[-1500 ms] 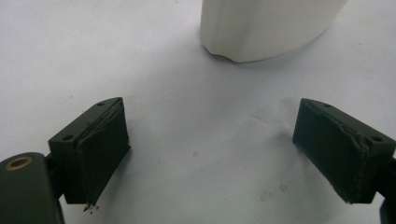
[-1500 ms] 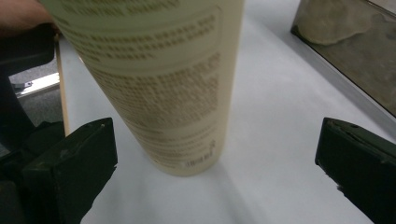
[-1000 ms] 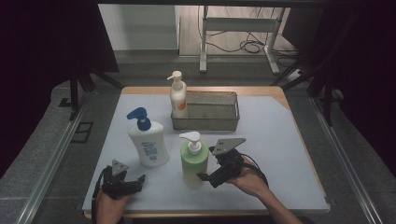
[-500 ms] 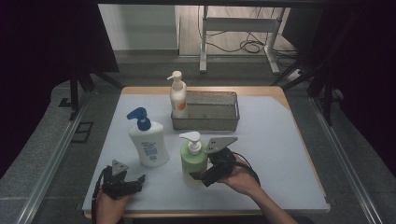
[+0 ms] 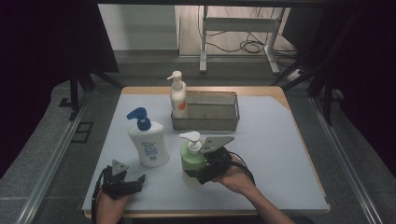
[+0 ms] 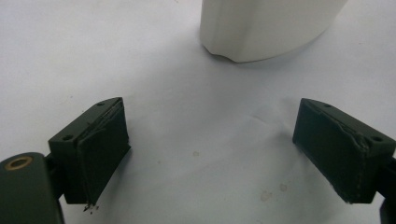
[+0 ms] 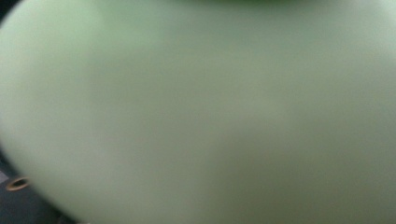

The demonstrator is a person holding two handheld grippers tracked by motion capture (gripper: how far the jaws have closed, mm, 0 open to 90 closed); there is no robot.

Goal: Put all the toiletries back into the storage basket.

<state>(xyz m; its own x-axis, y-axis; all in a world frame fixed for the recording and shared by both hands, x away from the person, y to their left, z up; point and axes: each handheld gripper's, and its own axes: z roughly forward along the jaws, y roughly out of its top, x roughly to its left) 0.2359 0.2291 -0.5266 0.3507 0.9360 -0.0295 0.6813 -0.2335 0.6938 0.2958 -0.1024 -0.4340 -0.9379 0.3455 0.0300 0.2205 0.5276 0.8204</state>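
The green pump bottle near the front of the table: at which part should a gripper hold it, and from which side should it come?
Probably the broad lower body of the green pump bottle, approached level from its right, where the right gripper already sits. The bottle stands upright; its pump head is narrow and looks less secure to pinch. The white bottle stands at its left.

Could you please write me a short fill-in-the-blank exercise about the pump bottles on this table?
1. The right gripper reaches the pale ____ plastic pump bottle.
2. The white bottle has a ____ pump.
3. The cream pump bottle stands inside the grey metal ____.
4. The left gripper's jaws stand ____.

Missing words: green; blue; basket; open
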